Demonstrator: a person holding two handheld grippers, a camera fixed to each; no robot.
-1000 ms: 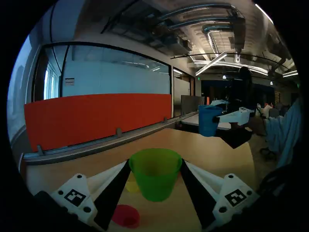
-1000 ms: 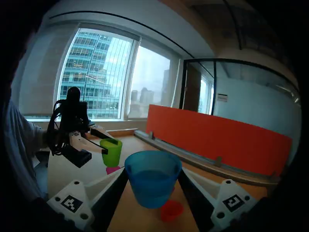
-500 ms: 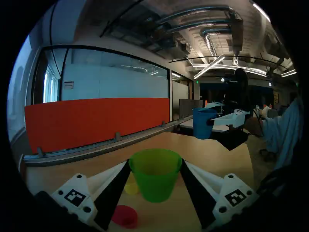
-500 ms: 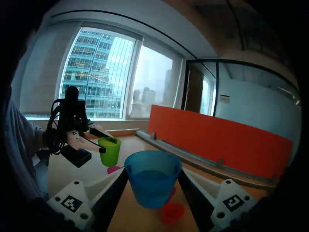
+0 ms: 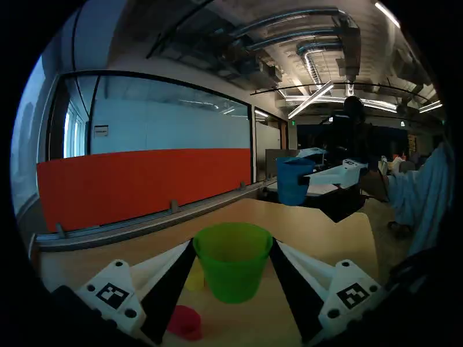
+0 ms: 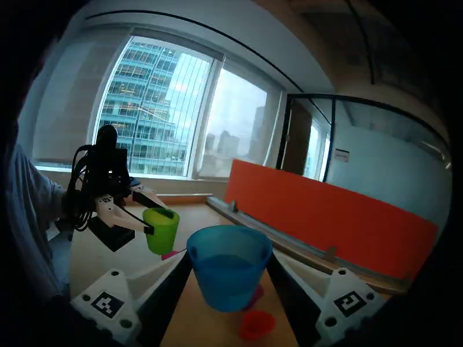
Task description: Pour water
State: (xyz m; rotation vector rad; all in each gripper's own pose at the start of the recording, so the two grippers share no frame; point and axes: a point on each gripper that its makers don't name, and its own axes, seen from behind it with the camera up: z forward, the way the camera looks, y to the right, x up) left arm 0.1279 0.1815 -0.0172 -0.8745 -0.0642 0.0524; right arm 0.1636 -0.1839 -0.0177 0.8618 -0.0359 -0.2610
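My left gripper [image 5: 232, 263] is shut on a green cup [image 5: 233, 260], held upright above the wooden table [image 5: 324, 225]; the cup looks empty. Farther off in the left gripper view, the other gripper [image 5: 321, 173] holds a blue cup [image 5: 290, 180]. In the right gripper view, my right gripper [image 6: 229, 272] is shut on that blue cup [image 6: 230, 267], upright, with water inside. To its left, the left gripper [image 6: 124, 211] carries the green cup [image 6: 160, 229], lifted off the table.
Small red [image 5: 184, 321] and yellow [image 5: 195, 280] cups stand on the table below the green cup. A red cup [image 6: 256, 324] and a pink one [image 6: 169, 254] sit under the blue cup. An orange divider panel [image 5: 144, 182] borders the table's far edge. A sleeve [image 5: 425, 196] is at the right.
Both cups have risen slightly and drawn closer together. In the left gripper view the blue cup has shifted left and up.
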